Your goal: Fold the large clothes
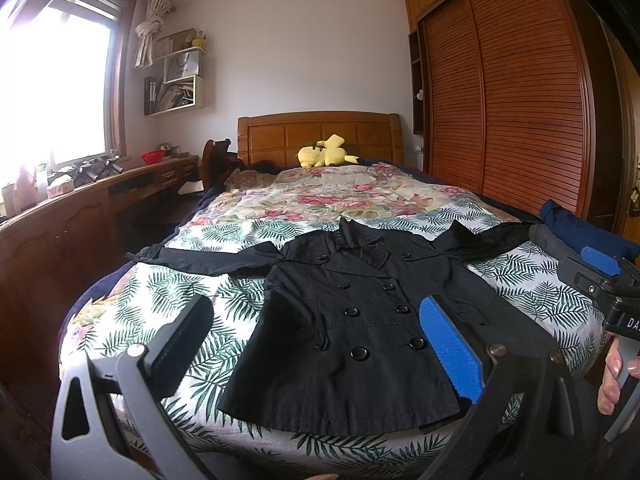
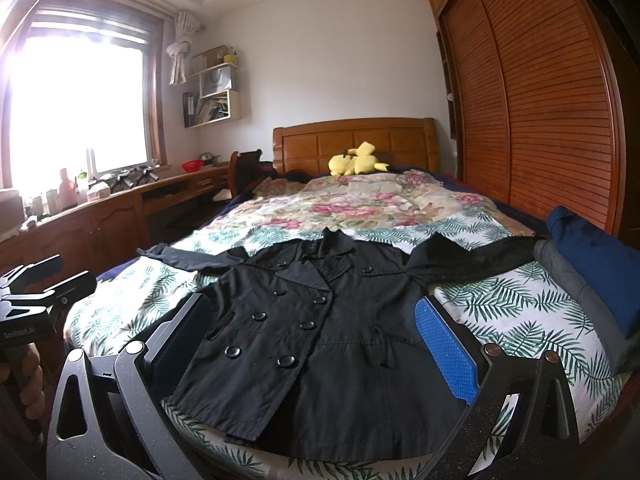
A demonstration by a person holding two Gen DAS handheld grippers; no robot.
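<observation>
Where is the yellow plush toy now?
In both views the yellow plush toy lies at the far end of the bed, against the wooden headboard, beyond the black coat.

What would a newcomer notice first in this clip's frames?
A black double-breasted coat lies spread flat, front up, sleeves out, across the near end of the leaf-print bedspread. Both the left gripper and the right gripper hover open above its hem, holding nothing. Farther back, a yellow plush toy sits by the wooden headboard, and folded dark clothes are stacked at the bed's right edge.
</observation>
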